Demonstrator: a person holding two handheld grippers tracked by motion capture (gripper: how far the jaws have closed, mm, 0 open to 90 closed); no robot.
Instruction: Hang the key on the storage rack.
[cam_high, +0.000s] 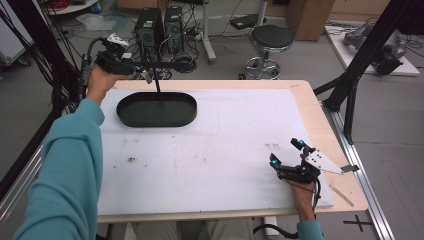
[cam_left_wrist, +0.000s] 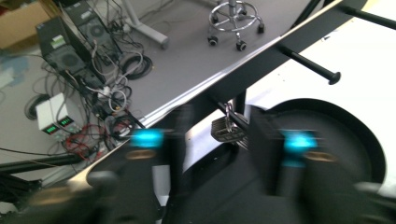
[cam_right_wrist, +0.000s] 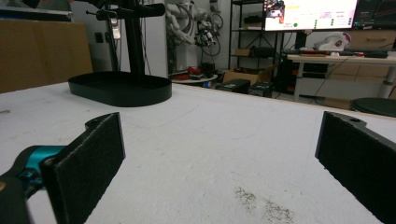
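A small metal piece (cam_left_wrist: 229, 127) hangs on the crossbar of the black stand (cam_high: 159, 84), which rises from the oval black tray (cam_high: 156, 110) at the far left of the table (cam_high: 320, 120). The left gripper (cam_high: 141, 71) is up at the bar, its jaws partly apart on both sides of the piece, not pressing it. The right gripper (cam_high: 287, 152) rests near the right edge, well apart, its jaws wide with nothing between.

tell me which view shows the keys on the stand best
The left gripper view: the keys hang from the stand's bar right between the open jaws. The high view shows them small; the right gripper view shows them far off.
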